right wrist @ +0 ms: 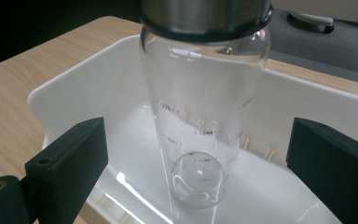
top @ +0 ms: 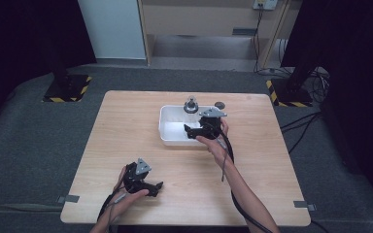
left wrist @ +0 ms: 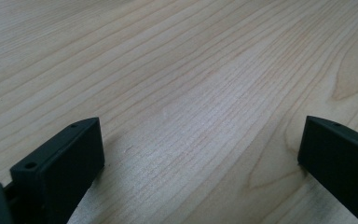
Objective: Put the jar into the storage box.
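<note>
One light wooden table (top: 141, 145) is seen on grey carpet, with wide bare board across its left half and near edge. One white rectangular plastic tub (top: 167, 127) is placed right of centre towards the far edge. One clear glass measuring bottle with a steel collar (right wrist: 200, 121) is stood upright inside the tub, against its far wall; printed graduations are seen on its side, and nothing else can be made out in the tub. One small dark round object (top: 219, 104) lies on the board just beyond the tub. Two grippers are counted. The right gripper (right wrist: 196, 161) is held at the tub's right side, jaws spread wide either side of the bottle without touching it. The left gripper (left wrist: 200, 154) is held low over bare wood near the front edge, jaws spread, nothing between them.
</note>
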